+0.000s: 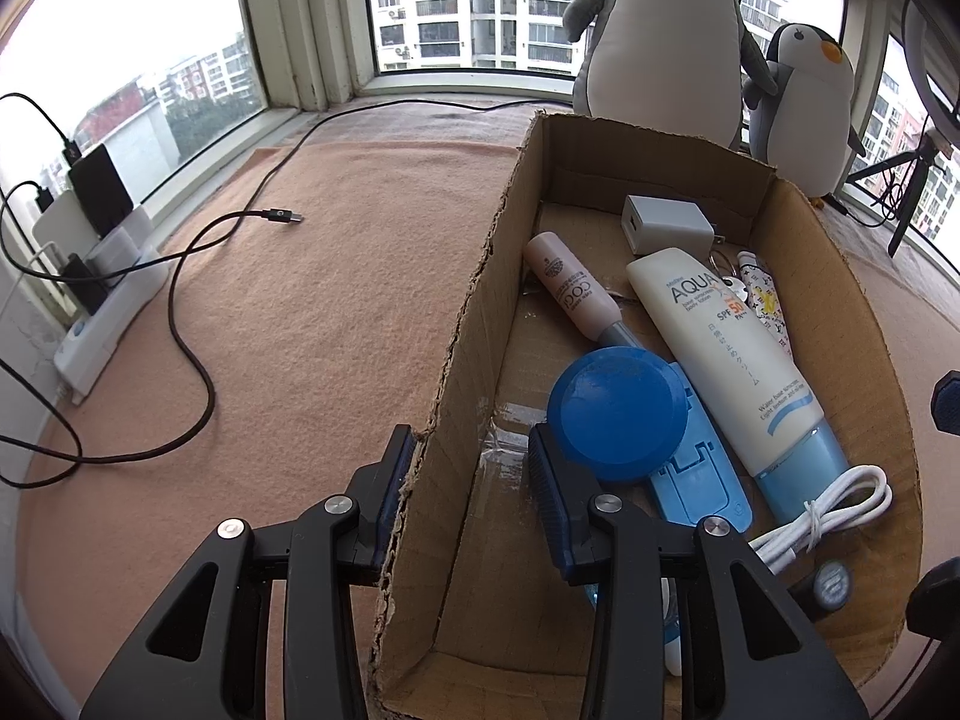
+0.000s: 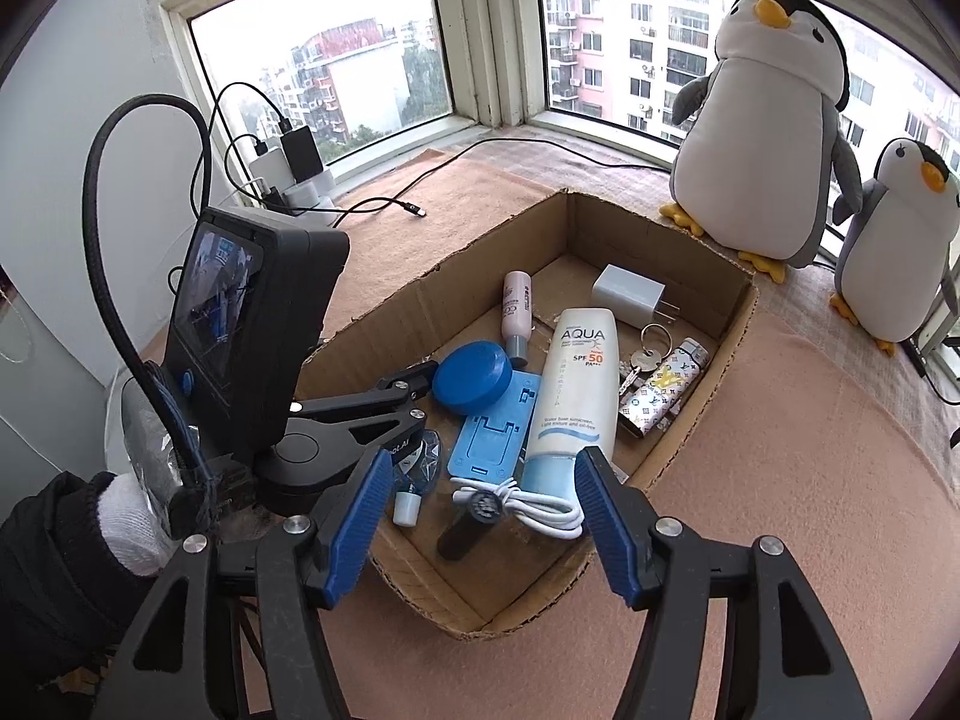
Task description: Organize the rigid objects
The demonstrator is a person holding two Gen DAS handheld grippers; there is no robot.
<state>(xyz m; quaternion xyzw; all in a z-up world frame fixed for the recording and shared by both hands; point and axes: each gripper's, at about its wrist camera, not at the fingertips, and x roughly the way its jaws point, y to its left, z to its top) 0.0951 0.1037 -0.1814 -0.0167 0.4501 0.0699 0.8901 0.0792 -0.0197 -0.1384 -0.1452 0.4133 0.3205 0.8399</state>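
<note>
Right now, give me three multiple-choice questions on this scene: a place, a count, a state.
1. Where is the white cube-shaped plug charger? A on the blanket; B inside the brown cardboard box; C on the windowsill.
2. How many grey-and-white plush penguins are there? A one; B two; C three.
3. The right hand-held gripper is: A open, empty; B shut on a cable; C shut on a key.
B, it lies by the box's far wall; B, a big and a small one; A, its blue pads stand apart, touching nothing.
</note>
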